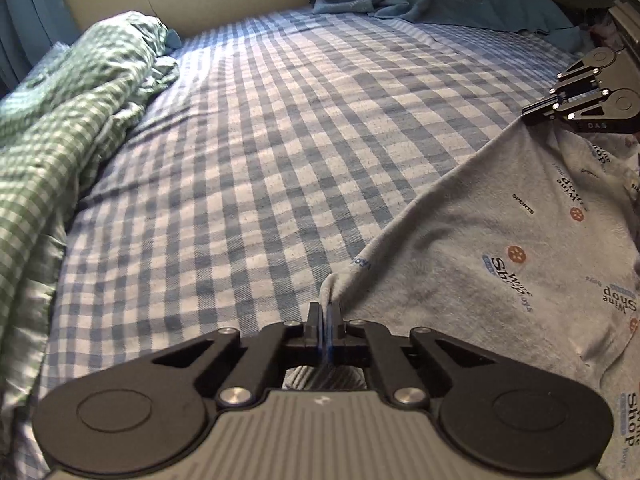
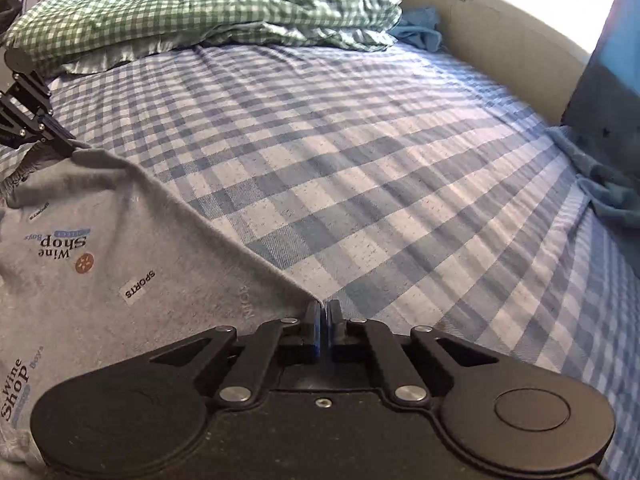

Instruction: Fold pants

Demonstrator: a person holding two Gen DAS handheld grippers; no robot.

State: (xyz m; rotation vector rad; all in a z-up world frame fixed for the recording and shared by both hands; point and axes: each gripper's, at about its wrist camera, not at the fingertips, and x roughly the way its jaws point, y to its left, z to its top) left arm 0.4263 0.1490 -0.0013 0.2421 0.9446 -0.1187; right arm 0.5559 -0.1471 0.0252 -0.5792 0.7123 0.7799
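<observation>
Left wrist view: the left gripper (image 1: 326, 312) is clamped on one corner of the grey printed pants (image 1: 500, 248), and the right gripper (image 1: 538, 114) pinches the far corner, the hem taut between them above the checked bedsheet (image 1: 260, 160). The soft, light knit should drape and sag, so corners suit. Open sheet lies ahead; the green gingham duvet (image 2: 180, 8) crowds one side.

Both cameras sit just behind their own fingers and look down at a slant across the bed (image 1: 280, 140), close above it. The two views share the checked sheet, the grey pants (image 1: 500, 260), the green checked duvet (image 2: 180, 12), and each other's gripper.
</observation>
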